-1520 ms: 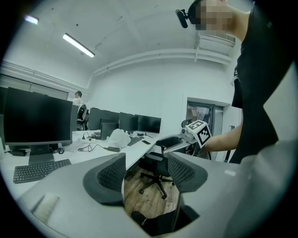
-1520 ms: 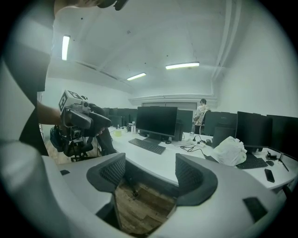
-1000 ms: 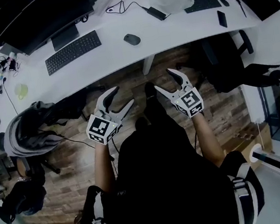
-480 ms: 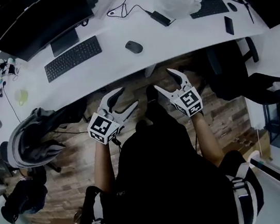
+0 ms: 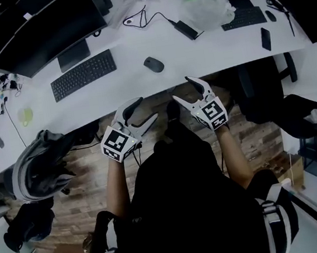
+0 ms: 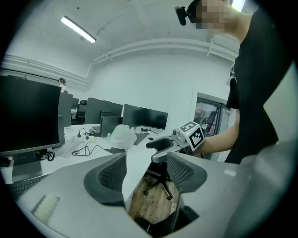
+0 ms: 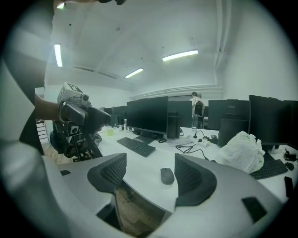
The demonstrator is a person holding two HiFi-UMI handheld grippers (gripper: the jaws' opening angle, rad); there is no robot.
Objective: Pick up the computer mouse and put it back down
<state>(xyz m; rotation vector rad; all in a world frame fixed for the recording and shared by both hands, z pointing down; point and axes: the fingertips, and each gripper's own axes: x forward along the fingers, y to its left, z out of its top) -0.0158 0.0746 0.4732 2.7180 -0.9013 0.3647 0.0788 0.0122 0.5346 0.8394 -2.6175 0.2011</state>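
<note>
Two grippers, both empty! Left of the mouse (image 5: 153, 65) sat a black keyboard (image 5: 83, 74) on the white desk (image 5: 128, 80). Below and left of the mouse, the left gripper (image 5: 146, 108) hung off the desk's edge, jaws wide, nothing between them. Below and right of the mouse, the right gripper (image 5: 182, 88) gaped wide too, apart from the mouse. Up right of the mouse lay a crumpled plastic bag (image 5: 206, 5).

The left gripper (image 6: 146, 175) is holding its jaws apart with nothing between them, framing the white desk (image 6: 135, 162) edge and wooden floor (image 6: 149, 201), while the right gripper (image 6: 154, 151) is hovering beyond, right of a white bag (image 6: 123, 136).
</note>
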